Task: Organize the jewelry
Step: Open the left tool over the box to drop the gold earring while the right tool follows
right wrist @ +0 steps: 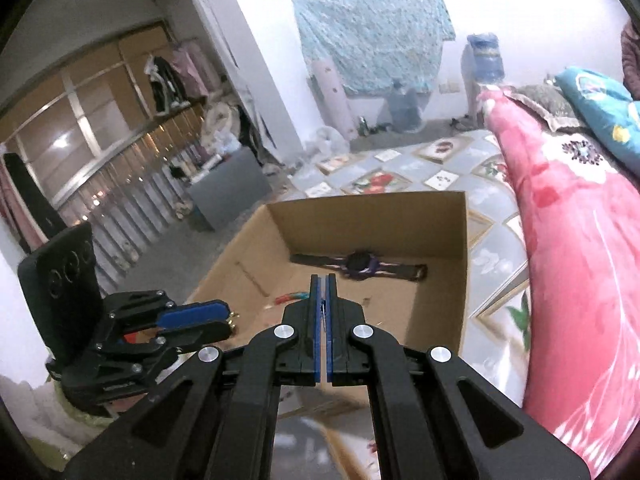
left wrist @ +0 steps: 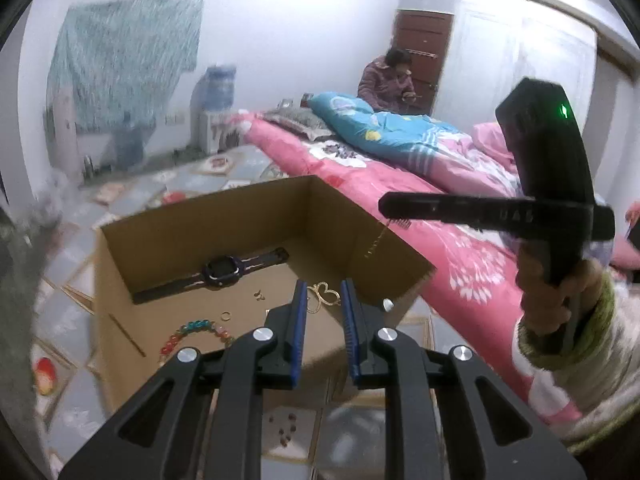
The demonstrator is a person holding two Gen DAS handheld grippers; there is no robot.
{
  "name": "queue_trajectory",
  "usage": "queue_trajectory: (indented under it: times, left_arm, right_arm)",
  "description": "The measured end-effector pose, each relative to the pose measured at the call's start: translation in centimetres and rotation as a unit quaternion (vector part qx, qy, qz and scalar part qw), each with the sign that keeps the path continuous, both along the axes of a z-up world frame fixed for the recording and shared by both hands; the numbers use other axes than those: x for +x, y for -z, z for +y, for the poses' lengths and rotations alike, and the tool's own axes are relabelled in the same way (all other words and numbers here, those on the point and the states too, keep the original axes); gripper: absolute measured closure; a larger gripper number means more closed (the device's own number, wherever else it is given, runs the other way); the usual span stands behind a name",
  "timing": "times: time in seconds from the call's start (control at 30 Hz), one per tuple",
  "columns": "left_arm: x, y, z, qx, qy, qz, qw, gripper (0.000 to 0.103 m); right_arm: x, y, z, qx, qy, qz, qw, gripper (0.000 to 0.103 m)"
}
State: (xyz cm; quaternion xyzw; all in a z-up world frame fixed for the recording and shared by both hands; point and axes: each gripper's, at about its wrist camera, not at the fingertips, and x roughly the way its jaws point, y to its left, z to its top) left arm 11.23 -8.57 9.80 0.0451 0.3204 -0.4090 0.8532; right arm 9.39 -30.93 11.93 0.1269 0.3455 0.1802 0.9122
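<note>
An open cardboard box [left wrist: 168, 216] stands on the floor beside the bed. In it lie a dark wristwatch [left wrist: 224, 269], a coloured bead bracelet [left wrist: 196, 330], a small gold ring [left wrist: 226, 315], tiny earrings [left wrist: 259, 294] and a gold heart-shaped piece [left wrist: 324, 295]. My left gripper [left wrist: 323, 294] is open over the box, its fingers either side of the gold piece. My right gripper [right wrist: 322, 280] is shut above the box [right wrist: 440, 208]; a thin gold chain [left wrist: 376, 242] hangs from its tip in the left wrist view. The watch [right wrist: 360, 266] shows beyond it.
A bed with a pink cover [left wrist: 400, 184] runs along the box's right side. The floor has a patterned mat [right wrist: 400, 176]. A person [left wrist: 390, 80] sits at the far end of the bed. A grey cabinet [right wrist: 232, 190] and a water dispenser [left wrist: 216, 108] stand further off.
</note>
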Motion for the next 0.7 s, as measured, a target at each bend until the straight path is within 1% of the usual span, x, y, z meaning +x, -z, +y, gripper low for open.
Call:
queue_trajectory:
  times: [0.07,0.13,0.17,0.23,0.27,0.3,0.33,0.37,0.4,0.5,0.6,0.63,0.7]
  left_arm:
    - [1.7,0.9,-0.4,0.013,-0.007,0.014,0.9998,0.087]
    - [3.5,2.1,-1.3,0.031,-0.007,0.036,0.9988,0.086]
    - [4.6,3.0,-1.8,0.04,-0.013,0.055,0.9976,0.087]
    - [5.7,4.2,-2.1,0.05,-0.02,0.081,0.9952,0.087]
    - [6.2,4.7,-2.3,0.053,-0.023,0.089,0.9943,0.086]
    - [6.5,5.1,-2.4,0.055,-0.025,0.095,0.9937,0.086]
    - [6.7,5.4,-2.4,0.055,-0.027,0.099,0.9932,0.083]
    - [6.8,5.5,-2.4,0.054,-0.029,0.102,0.9929,0.074]
    - [6.7,5.5,-2.4,0.053,-0.032,0.102,0.9929,0.065]
    - [6.1,5.1,-2.1,0.054,-0.039,0.093,0.9935,0.054]
    - [5.3,4.0,-1.2,0.047,-0.051,0.081,0.9943,0.047]
    - [5.0,3.6,-0.8,0.043,-0.055,0.077,0.9946,0.046]
    - [4.0,2.4,0.2,0.033,-0.064,0.064,0.9954,0.039]
  right_arm:
    - [1.7,0.8,-0.1,-0.008,0.0,0.02,1.0,0.103]
    - [3.3,1.8,0.0,-0.026,0.001,0.038,0.999,0.102]
    - [3.9,2.3,-0.1,-0.03,0.003,0.043,0.999,0.099]
    - [4.8,3.2,-0.2,-0.041,0.006,0.056,0.998,0.098]
    - [4.9,3.5,-0.3,-0.045,0.008,0.06,0.997,0.093]
    - [4.9,3.8,-0.4,-0.047,0.01,0.062,0.997,0.083]
    - [5.0,3.9,-0.5,-0.048,0.013,0.062,0.997,0.079]
    - [4.7,4.0,-0.7,-0.047,0.015,0.06,0.997,0.074]
    - [4.6,3.9,-0.8,-0.046,0.015,0.057,0.997,0.073]
    - [3.5,3.4,-1.3,-0.043,0.018,0.044,0.998,0.069]
    - [2.1,2.2,-2.2,-0.035,0.028,0.022,0.999,0.066]
    - [1.7,1.8,-2.4,-0.031,0.031,0.015,0.999,0.063]
    - [-0.6,0.5,-3.2,-0.023,0.039,-0.015,0.999,0.057]
